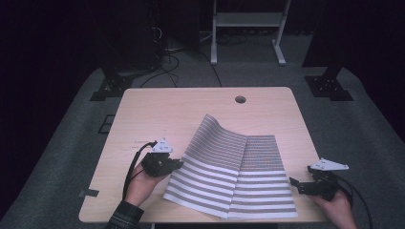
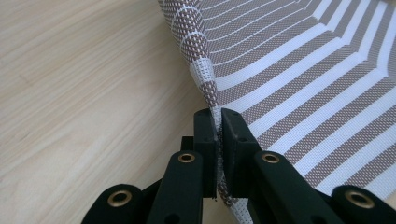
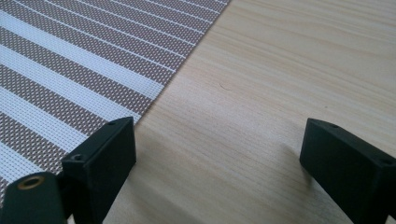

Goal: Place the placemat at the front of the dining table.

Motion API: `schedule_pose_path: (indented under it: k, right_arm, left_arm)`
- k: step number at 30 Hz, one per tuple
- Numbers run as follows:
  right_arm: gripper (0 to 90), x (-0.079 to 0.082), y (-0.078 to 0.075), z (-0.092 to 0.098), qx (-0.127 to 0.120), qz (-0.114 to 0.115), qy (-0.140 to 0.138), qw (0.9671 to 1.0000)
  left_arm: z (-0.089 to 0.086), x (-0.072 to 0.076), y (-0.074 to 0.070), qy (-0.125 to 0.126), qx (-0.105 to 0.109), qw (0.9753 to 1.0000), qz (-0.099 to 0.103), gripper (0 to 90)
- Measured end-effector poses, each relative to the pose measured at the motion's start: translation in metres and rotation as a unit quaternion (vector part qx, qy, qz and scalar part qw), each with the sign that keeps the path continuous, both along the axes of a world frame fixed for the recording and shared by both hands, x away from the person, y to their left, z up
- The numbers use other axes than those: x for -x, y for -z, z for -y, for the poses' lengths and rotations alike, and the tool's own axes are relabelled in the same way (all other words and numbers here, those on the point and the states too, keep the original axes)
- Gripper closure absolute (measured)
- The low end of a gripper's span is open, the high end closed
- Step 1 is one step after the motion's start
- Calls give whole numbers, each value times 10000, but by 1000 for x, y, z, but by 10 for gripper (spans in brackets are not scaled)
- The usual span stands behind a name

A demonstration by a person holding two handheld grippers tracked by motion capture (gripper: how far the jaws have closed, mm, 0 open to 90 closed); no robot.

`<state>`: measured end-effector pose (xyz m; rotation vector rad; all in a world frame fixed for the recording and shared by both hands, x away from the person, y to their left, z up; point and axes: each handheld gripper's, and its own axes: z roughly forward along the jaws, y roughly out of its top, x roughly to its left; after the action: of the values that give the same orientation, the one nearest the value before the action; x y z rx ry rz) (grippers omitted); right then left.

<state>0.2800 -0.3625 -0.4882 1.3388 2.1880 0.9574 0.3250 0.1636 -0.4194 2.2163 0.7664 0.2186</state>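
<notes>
A striped woven placemat (image 1: 239,171) lies on the near half of the wooden table (image 1: 157,109), between the table's round cable hole (image 1: 240,99) and its near edge. The mat's left half is lifted and curls up, while its right half rests flat. The left gripper (image 1: 177,163) sits at the mat's left edge, its jaws pinched tight on that raised edge (image 2: 218,122). The right gripper (image 1: 293,182) is just beside the mat's right edge, its jaws spread wide over bare wood and gripping nothing.
</notes>
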Motion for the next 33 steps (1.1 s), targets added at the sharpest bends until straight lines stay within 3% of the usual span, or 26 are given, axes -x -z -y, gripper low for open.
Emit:
schedule_pose_path:
  k: [9,17,20,21,25,26,33]
  right_arm:
    - [93,-1,0,0,9,5,-23,10000]
    - [93,-1,0,0,10,2,-24,10000]
    - [93,-1,0,0,9,4,-26,10000]
    - [93,-1,0,0,9,2,-25,10000]
    - [93,-1,0,0,8,6,-27,10000]
    - [93,-1,0,0,8,4,-26,10000]
    - [93,-1,0,0,8,7,-28,10000]
  left_arm:
    - [-6,-1,11,-113,-153,9997,-141,840]
    - [-7,-5,22,-202,-390,9987,-260,748]
    - [-8,-6,26,-280,-500,9980,-256,693]
    - [-8,-7,29,-331,-584,9975,-220,618]
    - [-9,-8,32,-382,-738,9964,-140,517]
    - [-12,-9,31,-482,-695,9964,-93,435]
    - [-21,-5,21,-676,-309,9972,75,294]
